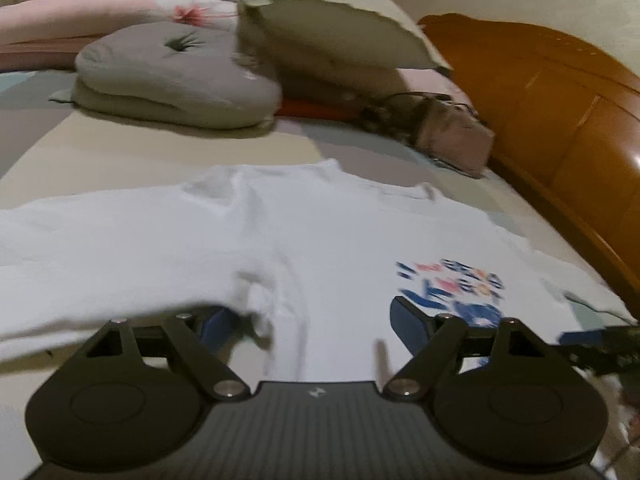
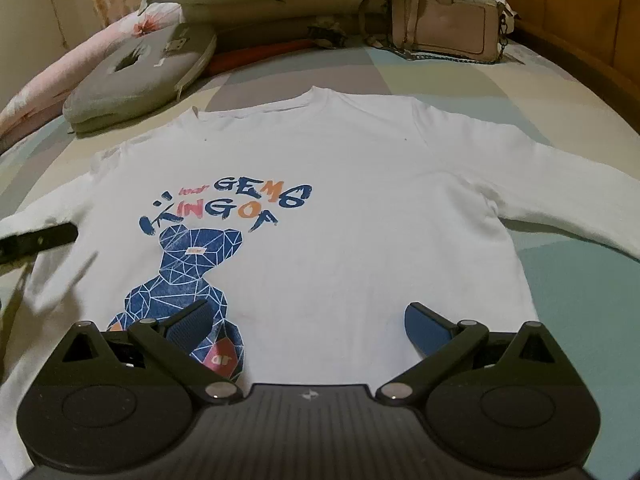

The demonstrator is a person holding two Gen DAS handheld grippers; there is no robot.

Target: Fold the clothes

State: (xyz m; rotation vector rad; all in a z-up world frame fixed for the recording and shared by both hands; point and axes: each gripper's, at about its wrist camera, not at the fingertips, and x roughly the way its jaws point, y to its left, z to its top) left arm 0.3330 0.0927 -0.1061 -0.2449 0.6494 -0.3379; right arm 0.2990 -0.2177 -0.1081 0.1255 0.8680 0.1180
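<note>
I have the white shirt [image 2: 320,200] spread flat mid-bed, print up, unfolded. Both tools, left tool [image 1: 316,320] and right tool [image 2: 308,320], gape wide, empty, over its hem. Next: pinch a sleeve inward.

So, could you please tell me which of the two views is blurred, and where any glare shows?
Left wrist view: motion-smeared, the shirt print unreadable, glare on the wooden bed frame. Right wrist view: sharp, print lettering legible, edges bowed by the fisheye.
</note>
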